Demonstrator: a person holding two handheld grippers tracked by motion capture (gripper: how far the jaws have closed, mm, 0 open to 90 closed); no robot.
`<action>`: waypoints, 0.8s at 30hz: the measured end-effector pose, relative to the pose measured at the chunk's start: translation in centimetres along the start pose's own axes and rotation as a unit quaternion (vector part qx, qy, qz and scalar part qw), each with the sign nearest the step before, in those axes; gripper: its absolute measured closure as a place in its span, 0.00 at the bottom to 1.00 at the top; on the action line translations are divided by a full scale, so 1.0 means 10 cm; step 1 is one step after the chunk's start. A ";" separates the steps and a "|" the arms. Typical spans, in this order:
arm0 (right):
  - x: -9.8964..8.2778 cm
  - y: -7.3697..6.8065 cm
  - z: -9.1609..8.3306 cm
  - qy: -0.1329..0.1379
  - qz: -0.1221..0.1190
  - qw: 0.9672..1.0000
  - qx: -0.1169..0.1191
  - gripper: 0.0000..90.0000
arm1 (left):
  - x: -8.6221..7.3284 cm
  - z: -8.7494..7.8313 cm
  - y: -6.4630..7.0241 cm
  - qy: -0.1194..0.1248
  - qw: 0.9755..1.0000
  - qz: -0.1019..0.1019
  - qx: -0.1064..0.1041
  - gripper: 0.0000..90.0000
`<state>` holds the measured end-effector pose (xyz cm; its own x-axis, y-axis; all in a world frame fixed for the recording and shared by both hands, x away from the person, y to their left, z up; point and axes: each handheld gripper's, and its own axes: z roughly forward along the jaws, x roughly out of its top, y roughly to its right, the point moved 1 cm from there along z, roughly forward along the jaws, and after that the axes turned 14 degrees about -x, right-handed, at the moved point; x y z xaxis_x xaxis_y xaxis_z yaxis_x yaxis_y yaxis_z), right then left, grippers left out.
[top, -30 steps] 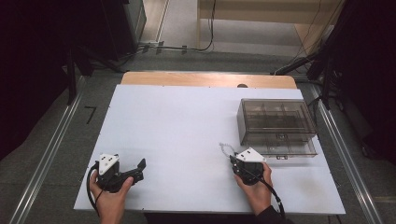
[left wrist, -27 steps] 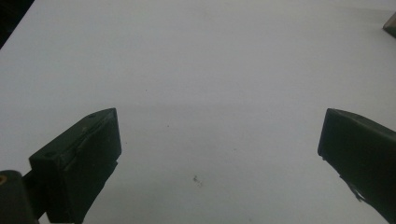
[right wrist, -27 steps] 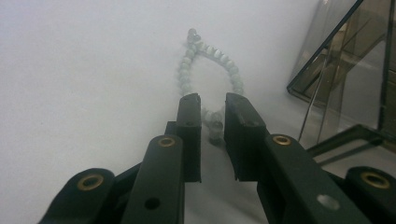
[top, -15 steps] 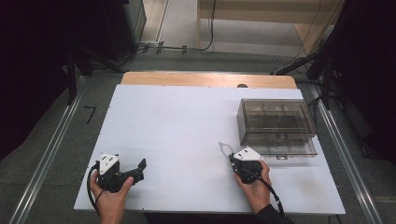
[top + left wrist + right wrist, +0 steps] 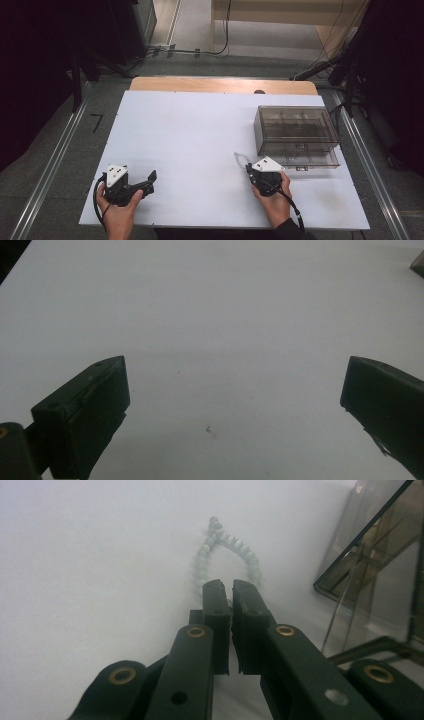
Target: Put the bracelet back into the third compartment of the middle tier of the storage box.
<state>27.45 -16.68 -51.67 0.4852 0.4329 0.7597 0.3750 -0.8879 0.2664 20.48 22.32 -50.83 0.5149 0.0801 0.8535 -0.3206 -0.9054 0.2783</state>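
A loop of pale green beads, a bracelet (image 5: 220, 535), lies on the white table top (image 5: 200, 130) left of a clear box. My right gripper (image 5: 227, 586) is low over the table, its jaws pressed together with the near end of the bracelet (image 5: 241, 159) caught at their tips. In the high view the right gripper (image 5: 249, 170) is at the front right, held by a hand. Held by the other hand at the front left, my left gripper (image 5: 151, 180) has its jaws wide apart. Between the left gripper's (image 5: 235, 377) jaws there is only bare table.
A clear smoky plastic box (image 5: 296, 135) with inner compartments stands at the right, close beside the right gripper; its corner (image 5: 380, 555) shows in the right gripper view. A strip of wooden table (image 5: 220, 85) runs along the far edge. Dark equipment and cables lie beyond.
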 end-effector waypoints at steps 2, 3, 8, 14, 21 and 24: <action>0.01 0.02 -0.02 0.003 0.002 1.000 0.001 0.93 | 0.00 0.00 0.00 0.000 1.000 -0.001 0.000 0.00; 0.02 0.03 -0.03 0.005 0.003 1.000 0.001 0.93 | 0.00 0.01 0.00 0.001 1.000 -0.001 0.000 0.00; 0.04 0.03 -0.07 0.012 0.006 1.000 0.007 0.93 | 0.00 0.00 0.01 0.000 1.000 -0.001 0.000 0.00; 0.08 0.05 -0.15 0.024 0.011 1.000 0.012 0.93 | -0.01 0.00 0.00 -0.001 1.000 -0.001 0.000 0.00; 0.13 0.10 -0.23 0.033 0.018 0.999 0.017 0.93 | -0.01 0.01 0.01 -0.001 1.000 -0.002 0.002 0.00; 0.14 0.11 -0.26 0.039 0.017 0.999 0.018 0.93 | -0.01 0.01 0.02 -0.003 1.000 0.000 0.002 0.00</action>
<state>26.51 -17.46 -48.82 0.4359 0.3878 0.8121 0.3880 -0.8952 0.2192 20.45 22.12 -50.90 0.5196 0.0783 0.8508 -0.3167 -0.9072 0.2770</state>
